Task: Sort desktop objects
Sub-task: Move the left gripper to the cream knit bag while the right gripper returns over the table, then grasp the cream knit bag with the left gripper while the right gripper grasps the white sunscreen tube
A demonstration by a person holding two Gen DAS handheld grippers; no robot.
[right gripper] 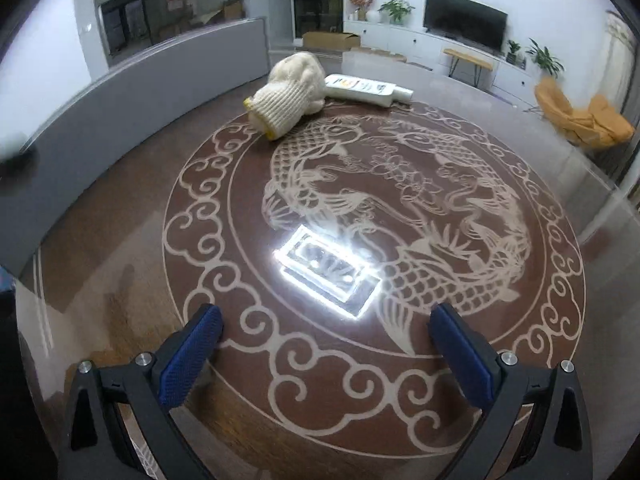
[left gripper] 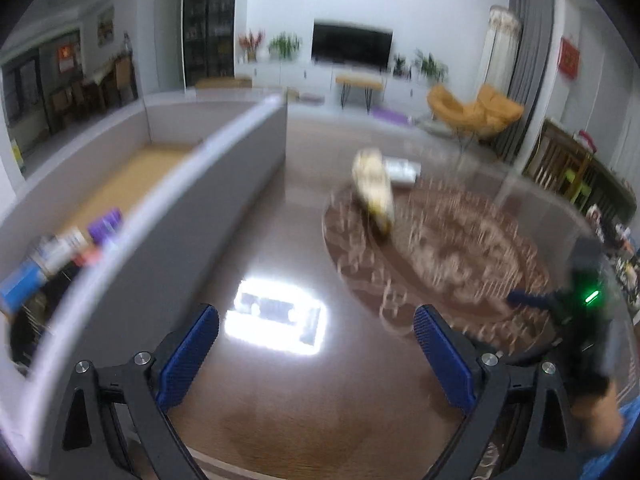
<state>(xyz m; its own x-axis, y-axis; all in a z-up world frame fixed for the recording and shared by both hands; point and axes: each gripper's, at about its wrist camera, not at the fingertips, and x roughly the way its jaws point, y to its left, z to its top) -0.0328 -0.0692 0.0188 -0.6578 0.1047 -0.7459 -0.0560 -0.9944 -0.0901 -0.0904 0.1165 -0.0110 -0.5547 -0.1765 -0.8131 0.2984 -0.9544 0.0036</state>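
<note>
Glove (right gripper: 291, 92) beside bottle (right gripper: 366, 89), near table (right gripper: 120, 240) edge.

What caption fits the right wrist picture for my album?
Open right tongs hover over the fish-patterned table, with a knitted glove and a white bottle at its far side.

Knit cloth glove (right gripper: 289, 92), glossy table (right gripper: 120, 248)

The table (right gripper: 120, 240) was glossy dark brown, inlaid with a cream roundel of two scaled fish ringed by cloud scrolls. The knitted glove (right gripper: 292, 92) was cream with a yellow cuff edge; the bottle (right gripper: 364, 90) white. Both claws' pads (right gripper: 192, 360) were blue on black.
</note>
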